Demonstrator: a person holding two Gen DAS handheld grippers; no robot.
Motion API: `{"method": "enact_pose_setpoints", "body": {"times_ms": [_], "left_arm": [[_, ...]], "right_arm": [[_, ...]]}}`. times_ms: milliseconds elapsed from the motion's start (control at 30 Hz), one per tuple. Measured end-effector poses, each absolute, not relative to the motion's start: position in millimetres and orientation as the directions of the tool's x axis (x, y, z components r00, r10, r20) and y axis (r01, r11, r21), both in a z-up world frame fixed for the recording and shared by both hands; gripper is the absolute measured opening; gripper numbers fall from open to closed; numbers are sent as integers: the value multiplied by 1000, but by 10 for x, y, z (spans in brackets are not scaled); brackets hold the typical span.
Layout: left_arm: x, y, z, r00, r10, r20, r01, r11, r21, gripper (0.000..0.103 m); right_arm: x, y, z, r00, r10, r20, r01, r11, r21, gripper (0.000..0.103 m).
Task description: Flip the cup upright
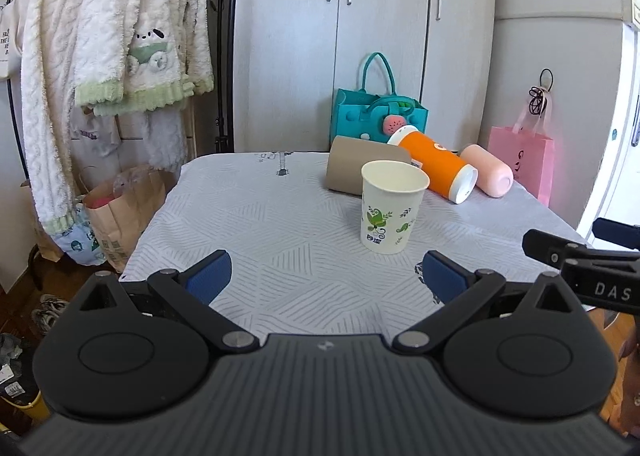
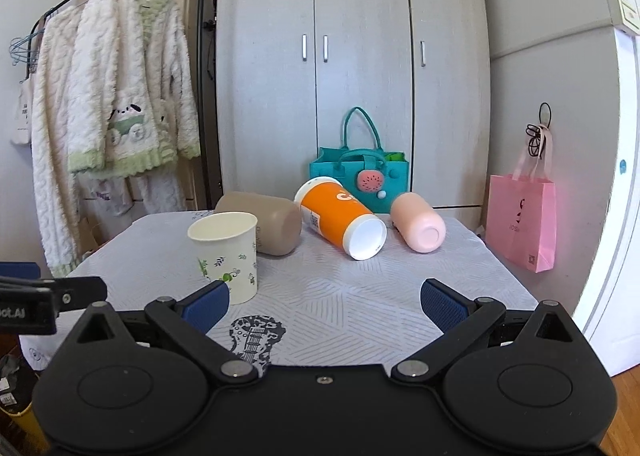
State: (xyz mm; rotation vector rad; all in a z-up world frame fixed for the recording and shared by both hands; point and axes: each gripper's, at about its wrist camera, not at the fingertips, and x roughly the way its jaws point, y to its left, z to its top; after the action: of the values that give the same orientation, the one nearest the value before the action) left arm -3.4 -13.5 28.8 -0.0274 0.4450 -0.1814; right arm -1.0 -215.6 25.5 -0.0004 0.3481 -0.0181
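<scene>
Both the left gripper (image 1: 326, 276) and the right gripper (image 2: 325, 302) hang wide open and empty over the table (image 1: 248, 216), where the paper cup (image 1: 390, 206) stands upright, mouth up, before three tumblers lying on their sides.

Paper cup (image 1: 390, 206) matt; tablecloth (image 1: 280, 224) woven, probably fabric.

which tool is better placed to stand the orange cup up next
Probably the right tool: open, with the lying orange cup nearly straight ahead. From the open left tool, the upright paper cup stands in front of it.
</scene>
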Motion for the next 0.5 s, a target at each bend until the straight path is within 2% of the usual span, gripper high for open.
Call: {"method": "enact_pose_setpoints", "body": {"times_ms": [333, 500], "left_arm": [[-81, -153, 279, 897, -210, -388, 192, 978, -86, 103], [-94, -174, 273, 896, -194, -400, 182, 981, -70, 103]], "right_arm": [[-6, -2176, 229, 946, -38, -323, 35, 999, -14, 103], [-44, -2166, 234, 948, -53, -313, 44, 998, -36, 103]]}}
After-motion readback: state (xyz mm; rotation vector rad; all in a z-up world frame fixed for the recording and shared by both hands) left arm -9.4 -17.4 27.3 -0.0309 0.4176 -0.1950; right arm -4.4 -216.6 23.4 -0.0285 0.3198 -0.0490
